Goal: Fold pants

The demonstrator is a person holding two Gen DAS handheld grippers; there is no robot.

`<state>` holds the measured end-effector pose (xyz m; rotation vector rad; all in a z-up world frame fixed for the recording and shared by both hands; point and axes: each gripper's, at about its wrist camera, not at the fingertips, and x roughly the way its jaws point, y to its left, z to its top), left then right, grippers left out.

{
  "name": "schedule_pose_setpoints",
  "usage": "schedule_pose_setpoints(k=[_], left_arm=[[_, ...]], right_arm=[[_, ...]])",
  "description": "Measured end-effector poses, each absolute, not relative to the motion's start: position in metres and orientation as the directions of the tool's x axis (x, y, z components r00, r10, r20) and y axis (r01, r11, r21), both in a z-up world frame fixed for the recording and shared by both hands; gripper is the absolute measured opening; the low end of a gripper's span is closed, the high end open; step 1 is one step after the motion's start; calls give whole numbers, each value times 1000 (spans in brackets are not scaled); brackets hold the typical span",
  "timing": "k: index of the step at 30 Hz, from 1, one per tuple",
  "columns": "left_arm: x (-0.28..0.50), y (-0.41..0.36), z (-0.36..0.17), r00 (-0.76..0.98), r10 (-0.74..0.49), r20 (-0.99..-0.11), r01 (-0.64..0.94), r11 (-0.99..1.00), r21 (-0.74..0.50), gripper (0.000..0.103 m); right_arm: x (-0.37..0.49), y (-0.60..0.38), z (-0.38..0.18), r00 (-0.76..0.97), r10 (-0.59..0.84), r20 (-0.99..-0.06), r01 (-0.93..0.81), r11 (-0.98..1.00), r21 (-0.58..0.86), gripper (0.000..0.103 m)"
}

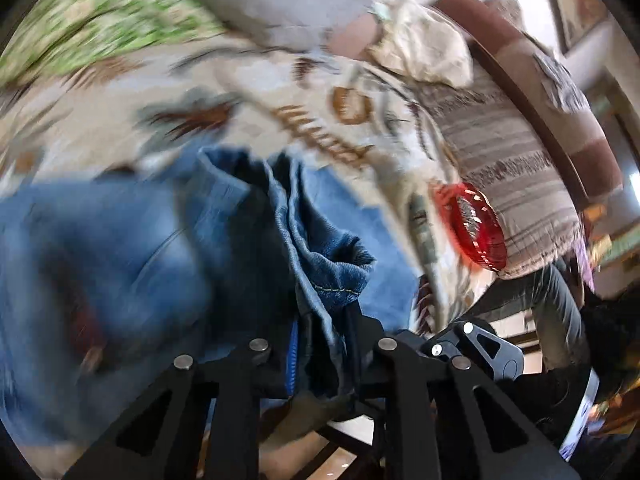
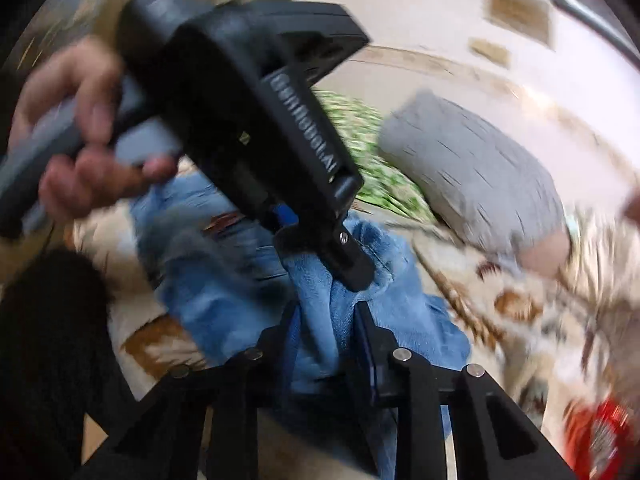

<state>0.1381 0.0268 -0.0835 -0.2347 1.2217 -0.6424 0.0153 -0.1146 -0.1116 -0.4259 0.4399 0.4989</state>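
Observation:
Blue jeans (image 1: 140, 248) lie bunched on a patterned bedspread (image 1: 280, 92). In the left wrist view a hemmed fold of denim runs up between the black fingers of my left gripper (image 1: 328, 320), which is shut on it. In the right wrist view a thick bunch of the jeans (image 2: 224, 280) sits pinched between the fingers of my right gripper (image 2: 326, 332), shut on the cloth. Just above it the left gripper (image 2: 352, 276) points down into the same bunch, held by a person's hand (image 2: 80, 132). Both views are blurred.
A red ribbed bowl (image 1: 474, 226) lies on the bedspread to the right, also seen as a red blur (image 2: 600, 436). A grey pillow (image 2: 480, 176) and a green patterned cloth (image 1: 92, 20) lie beyond the jeans. A striped cushion (image 1: 504, 168) leans against a brown padded edge (image 1: 540, 80).

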Motion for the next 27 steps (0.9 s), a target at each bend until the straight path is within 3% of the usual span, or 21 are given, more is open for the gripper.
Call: schedule_pose_setpoints(k=[3, 6, 7, 8, 9, 10, 11, 14, 19, 23, 27], left_arm=[[132, 56, -119, 162, -493, -855, 231, 861, -452, 19], [122, 63, -128, 169, -483, -859, 248, 864, -438, 20], [119, 65, -123, 180, -500, -847, 246, 857, -453, 28], [118, 68, -115, 193, -517, -834, 236, 850, -472, 37], [118, 71, -109, 210, -529, -822, 230, 844, -484, 62], [117, 74, -100, 239, -539, -808, 229, 839, -493, 85], [118, 75, -90, 283, -540, -793, 234, 840, -489, 90], [132, 73, -71, 336, -519, -786, 237, 854, -463, 90], [176, 58, -89, 289, -467, -836, 172, 884, -434, 90], [189, 44, -109, 235, -450, -862, 175, 892, -418, 90], [184, 35, -127, 249, -407, -879, 249, 904, -348, 87]], right_arm=[[8, -83, -135, 759, 345, -552, -590, 723, -359, 28], [1, -70, -149, 757, 311, -574, -596, 689, -413, 32], [-2, -70, -147, 763, 306, -570, -591, 688, -421, 36], [-8, -74, -141, 766, 308, -564, -588, 689, -423, 60], [-12, -79, -137, 770, 312, -557, -585, 694, -420, 76], [-19, -87, -130, 779, 323, -537, -576, 705, -413, 77], [-25, -98, -121, 792, 337, -510, -564, 723, -399, 77], [-25, -136, -100, 800, 340, -494, -520, 804, -289, 80], [34, -209, -94, 731, 365, -576, -376, 920, 106, 80], [92, -251, -124, 596, 505, -624, -222, 851, 477, 80], [127, -252, -164, 470, 638, -610, -135, 735, 664, 81]])
